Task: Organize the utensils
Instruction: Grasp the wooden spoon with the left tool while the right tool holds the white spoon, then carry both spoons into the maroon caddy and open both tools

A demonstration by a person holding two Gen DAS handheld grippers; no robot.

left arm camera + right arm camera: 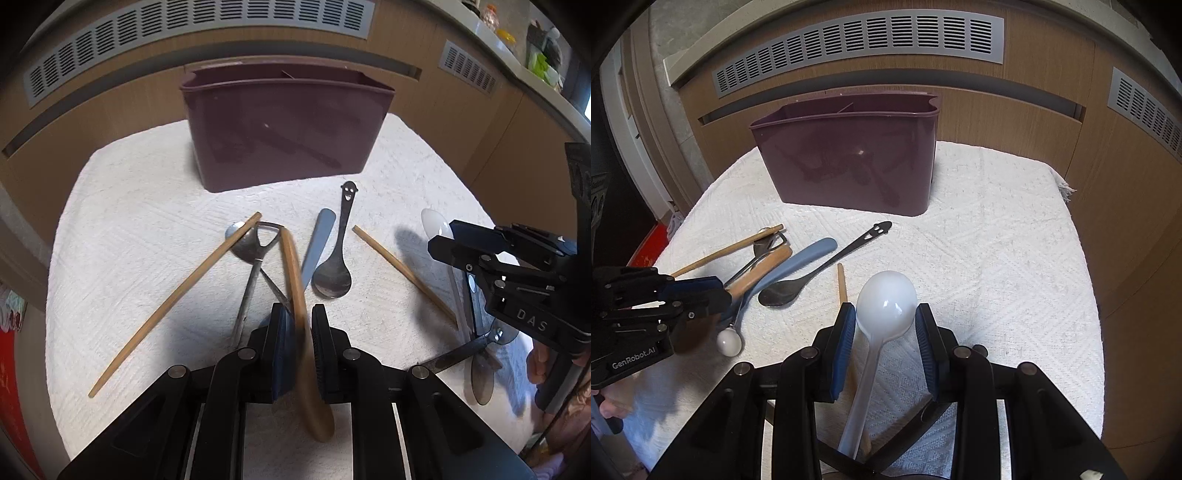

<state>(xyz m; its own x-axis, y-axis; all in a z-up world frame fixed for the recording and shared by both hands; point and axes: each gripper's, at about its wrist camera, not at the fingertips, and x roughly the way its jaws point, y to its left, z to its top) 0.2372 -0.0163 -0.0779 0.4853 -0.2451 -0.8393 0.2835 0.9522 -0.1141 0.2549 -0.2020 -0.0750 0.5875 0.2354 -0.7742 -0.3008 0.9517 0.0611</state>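
So the left claw (300,354) is clamped on a wooden spoon (295,295), handle pointing forward and a bit lifted, the bowl end hanging back under the camera. Looks blurry there, so can't say much more about it.

The right claw (885,350) sits wide apart around a white plastic spoon (886,299). The spoon's bowl is right between the pads (846,343) but I can't tell if they actually touch it. It's lying on the white cloth (997,277) that covers the bench.

The maroon utensil bin (284,125) stands at the back of the cloth, with a divider visible inside; what's in it I can't make out.

Loose stuff on the cloth between the claws and the bin: a dark metal spoon with a smiley face cut in the handle (338,254), a blue spatula-ish thing (317,243) just beside it, a bottle opener (255,266) lying over another metal spoon (240,240), and two chopsticks, one (177,302) resting across that spoon and one (402,273) off toward the right claw.
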